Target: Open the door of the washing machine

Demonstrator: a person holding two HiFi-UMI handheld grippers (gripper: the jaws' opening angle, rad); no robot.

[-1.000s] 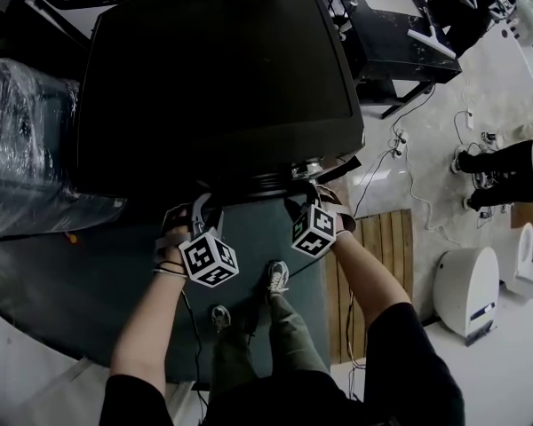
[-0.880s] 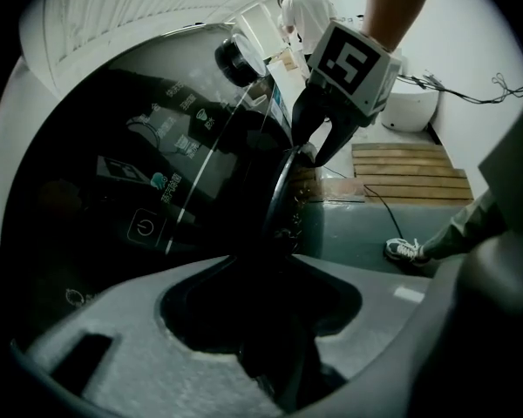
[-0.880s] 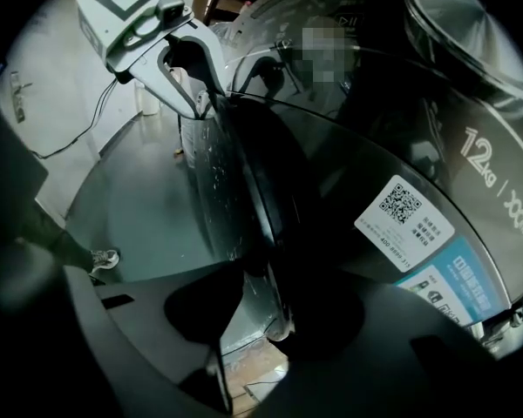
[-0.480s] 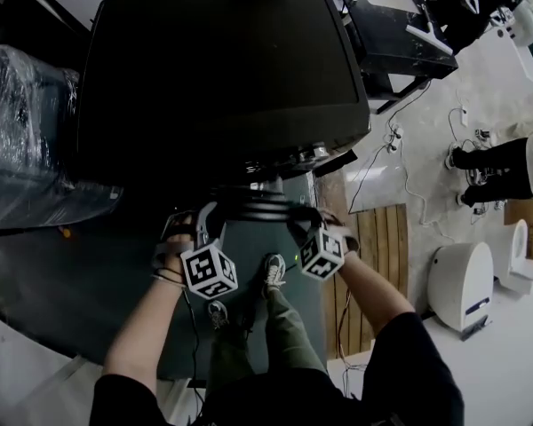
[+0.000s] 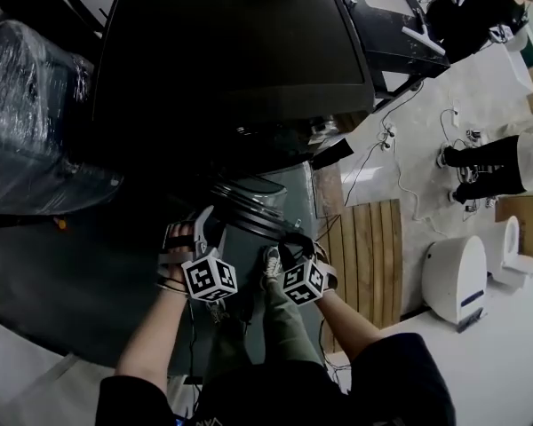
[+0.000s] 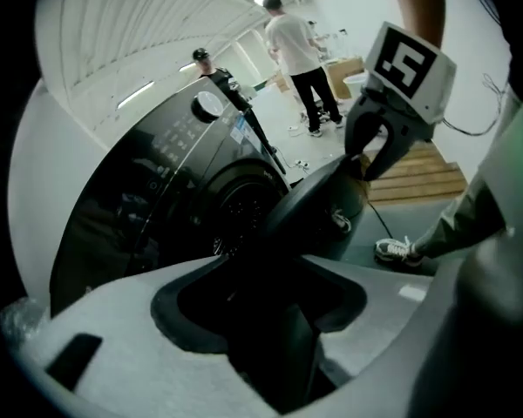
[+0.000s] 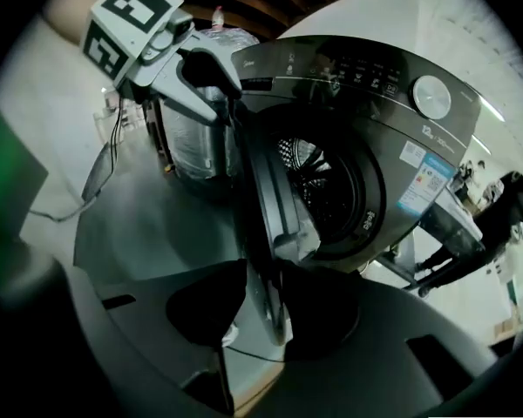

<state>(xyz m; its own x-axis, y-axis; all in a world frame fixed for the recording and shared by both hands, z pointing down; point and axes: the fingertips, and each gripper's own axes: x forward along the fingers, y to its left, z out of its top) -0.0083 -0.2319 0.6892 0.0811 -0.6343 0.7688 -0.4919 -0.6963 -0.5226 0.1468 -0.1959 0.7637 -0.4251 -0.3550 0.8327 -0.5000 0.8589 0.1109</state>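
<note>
The black washing machine point(image 5: 231, 60) stands ahead of me, and its round door point(image 5: 253, 211) hangs partly swung out. My left gripper point(image 5: 211, 222) straddles the door's rim; its jaws are opening and the pads look clear of the rim. My right gripper point(image 5: 293, 242) grips the rim's other side, though its jaws are opening a little too. In the left gripper view the door point(image 6: 318, 203) runs between my left gripper point(image 6: 266, 296) jaws, with the right gripper point(image 6: 366, 159) on its far edge. In the right gripper view the door point(image 7: 266, 207) sits pinched in my right gripper point(image 7: 261, 307), beside the drum point(image 7: 331, 190).
A plastic-wrapped appliance point(image 5: 27, 114) stands left of the machine. A wooden pallet point(image 5: 369, 256) and a white fixture point(image 5: 449, 278) lie to the right, with cables point(image 5: 400, 162) on the floor. A person's legs point(image 5: 489, 167) show at the far right. My shoe point(image 5: 273, 266) is below the door.
The door has swung from nearly shut to well out from the machine. Both grippers came back toward me with it, the right one farther and rolling.
</note>
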